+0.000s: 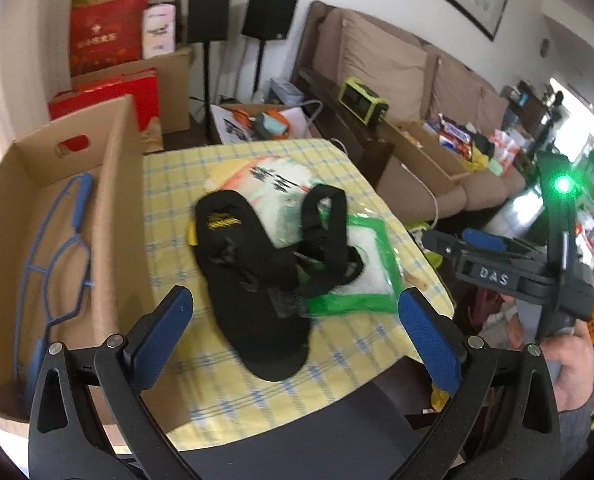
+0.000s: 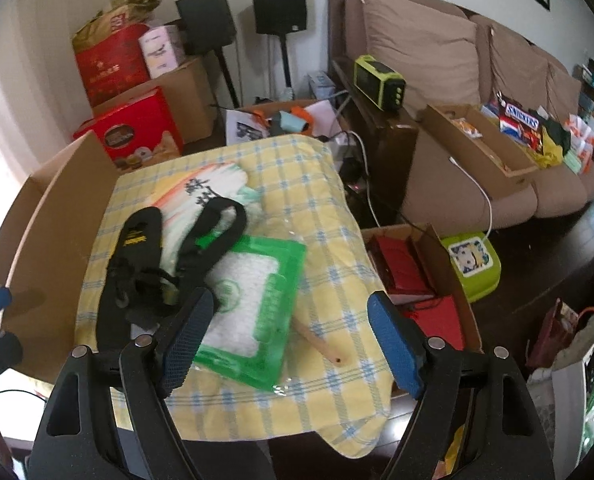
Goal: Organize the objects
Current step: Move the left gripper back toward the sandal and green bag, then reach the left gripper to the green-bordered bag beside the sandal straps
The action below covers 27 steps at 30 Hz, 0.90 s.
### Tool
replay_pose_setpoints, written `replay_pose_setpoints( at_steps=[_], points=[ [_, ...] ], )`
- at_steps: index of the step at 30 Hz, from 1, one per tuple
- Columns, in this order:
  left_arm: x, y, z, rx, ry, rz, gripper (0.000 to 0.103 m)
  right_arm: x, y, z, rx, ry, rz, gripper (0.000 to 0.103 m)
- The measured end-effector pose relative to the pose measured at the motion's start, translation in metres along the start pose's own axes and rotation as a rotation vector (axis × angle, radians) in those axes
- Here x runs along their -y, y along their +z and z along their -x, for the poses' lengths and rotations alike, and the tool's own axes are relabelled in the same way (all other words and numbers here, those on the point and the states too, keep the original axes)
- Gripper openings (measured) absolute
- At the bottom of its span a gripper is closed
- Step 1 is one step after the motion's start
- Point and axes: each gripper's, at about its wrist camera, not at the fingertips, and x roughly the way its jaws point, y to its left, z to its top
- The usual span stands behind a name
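Objects to be sorted lie in a loose pile on the yellow checked worktop, so most risks come from how they overlap. Largest is the cardboard box at the left edge, holding a blue hanger; its tall near wall could catch anything carried across too low. A white printed bag lies at the far side, partly under the black padded strap in the middle, whose loop drapes over the green-bordered packet on the right. Lifting the strap by one end would likely drag that slippery packet towards the worktop's edge. Smallest, a wooden stick lies just beside the packet and could roll off. Left gripper hovers over the strap, right gripper over the packet; both jaws stand apart, holding nothing.
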Motion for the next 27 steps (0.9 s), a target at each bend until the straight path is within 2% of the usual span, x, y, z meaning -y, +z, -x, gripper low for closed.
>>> replay_pose_setpoints(
  at_steps=[2, 6, 9, 13, 14, 18, 24, 27],
  points=[
    [0.009, -0.003, -0.01, -0.017, -0.004, -0.013, 0.101, 0.006, -0.002, -0.005, -0.015, 0.002, -0.012, 0.072],
    [0.021, -0.009, -0.03, -0.061, -0.008, -0.029, 0.098, 0.016, -0.007, -0.018, -0.053, 0.01, -0.031, 0.054],
    [0.028, -0.013, -0.043, -0.091, -0.016, -0.044, 0.098, 0.02, -0.012, -0.029, -0.082, 0.036, -0.053, 0.049],
    [0.029, -0.017, -0.069, -0.15, -0.003, -0.046, 0.076, 0.023, -0.018, -0.044, -0.127, 0.077, -0.078, 0.041],
    [0.028, -0.018, -0.076, -0.164, 0.003, -0.043, 0.072, 0.024, -0.02, -0.048, -0.14, 0.088, -0.086, 0.041],
    [0.028, -0.019, -0.097, -0.186, 0.035, -0.051, 0.068, 0.027, -0.025, -0.059, -0.164, 0.12, -0.109, 0.037],
    [0.022, -0.016, -0.117, -0.211, 0.061, -0.034, 0.068, 0.028, -0.026, -0.064, -0.167, 0.139, -0.132, 0.037],
    [0.019, -0.014, -0.123, -0.222, 0.055, -0.017, 0.068, 0.028, -0.026, -0.062, -0.16, 0.153, -0.134, 0.033]
  ],
)
